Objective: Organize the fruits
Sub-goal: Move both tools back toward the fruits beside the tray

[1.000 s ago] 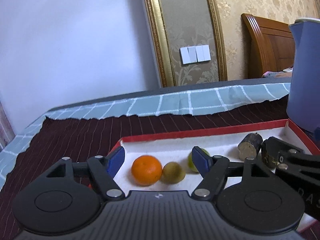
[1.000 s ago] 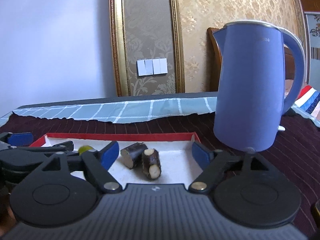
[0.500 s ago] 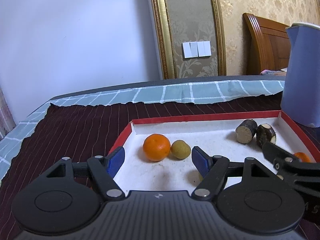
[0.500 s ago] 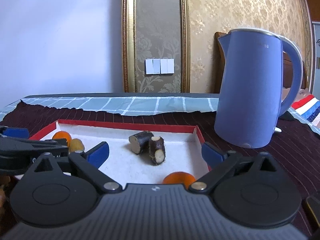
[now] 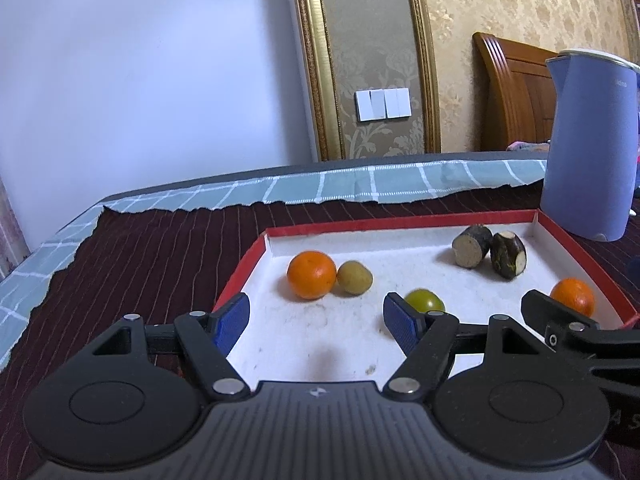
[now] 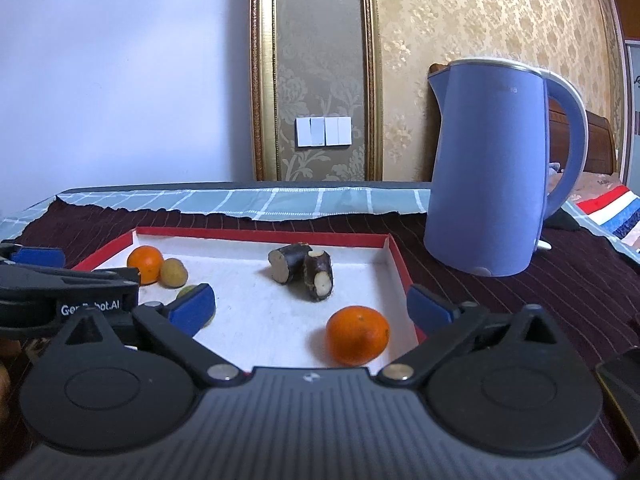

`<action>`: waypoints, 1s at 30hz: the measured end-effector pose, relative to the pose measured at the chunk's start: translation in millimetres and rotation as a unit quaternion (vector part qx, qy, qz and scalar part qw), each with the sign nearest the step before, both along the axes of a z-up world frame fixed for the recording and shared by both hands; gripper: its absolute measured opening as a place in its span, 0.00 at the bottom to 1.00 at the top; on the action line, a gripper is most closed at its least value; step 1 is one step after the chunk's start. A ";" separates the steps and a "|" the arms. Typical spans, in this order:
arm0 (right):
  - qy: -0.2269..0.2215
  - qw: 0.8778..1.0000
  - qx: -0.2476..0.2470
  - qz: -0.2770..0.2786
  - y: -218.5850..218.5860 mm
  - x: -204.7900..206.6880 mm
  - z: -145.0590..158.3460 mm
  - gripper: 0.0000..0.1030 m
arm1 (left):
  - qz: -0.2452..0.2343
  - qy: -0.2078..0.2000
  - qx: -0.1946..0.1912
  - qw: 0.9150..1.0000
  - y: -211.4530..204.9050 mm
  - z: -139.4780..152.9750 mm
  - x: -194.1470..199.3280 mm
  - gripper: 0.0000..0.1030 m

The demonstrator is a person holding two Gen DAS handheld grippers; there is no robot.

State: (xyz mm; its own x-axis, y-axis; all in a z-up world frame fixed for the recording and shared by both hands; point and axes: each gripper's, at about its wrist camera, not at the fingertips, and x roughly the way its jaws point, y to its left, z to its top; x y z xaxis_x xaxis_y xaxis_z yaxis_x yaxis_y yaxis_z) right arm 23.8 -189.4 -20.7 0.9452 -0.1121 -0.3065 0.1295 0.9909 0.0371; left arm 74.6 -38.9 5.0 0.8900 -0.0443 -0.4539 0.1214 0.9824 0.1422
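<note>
Fruits lie in the tray (image 6: 394, 258); right claw (image 6: 310, 302), empty and opening, should straddle the near orange (image 6: 357, 335) squarely; left claw (image 5: 316, 322) gapes empty.

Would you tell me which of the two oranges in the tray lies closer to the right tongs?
The lone orange by the tray's right wall, just ahead of the right tongs. The other orange sits far left, touching a yellowish fruit.

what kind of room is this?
Likely a bedroom at home: a wooden headboard against patterned wallpaper, a quilt at the right, and a kettle on the cloth-covered table.
</note>
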 end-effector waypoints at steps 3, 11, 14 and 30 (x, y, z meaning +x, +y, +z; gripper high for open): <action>-0.001 1.000 -0.012 0.001 4.5 -6.3 0.6 1.00 | -0.001 0.000 -0.007 1.000 4.5 -0.4 -5.4 0.71; 0.001 0.999 -0.046 0.000 17.7 -23.4 2.9 1.00 | -0.003 0.005 -0.014 1.000 16.8 -6.4 -18.6 0.71; 0.004 0.999 -0.051 0.002 19.8 -29.2 3.4 1.00 | -0.005 0.011 -0.018 1.000 23.4 -9.5 -23.5 0.71; 0.069 0.986 -0.066 0.139 42.8 -52.5 -13.0 0.97 | 0.014 0.022 -0.067 0.997 83.9 -9.6 -41.1 0.71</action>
State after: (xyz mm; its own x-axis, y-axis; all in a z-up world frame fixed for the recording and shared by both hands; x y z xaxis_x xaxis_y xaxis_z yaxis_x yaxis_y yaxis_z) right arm -28.7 -146.6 -33.7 0.8950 0.0979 -0.4351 -0.1528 0.9839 -0.0931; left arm 33.5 45.0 -4.7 0.8707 -0.0825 -0.4848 0.0965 0.9953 0.0039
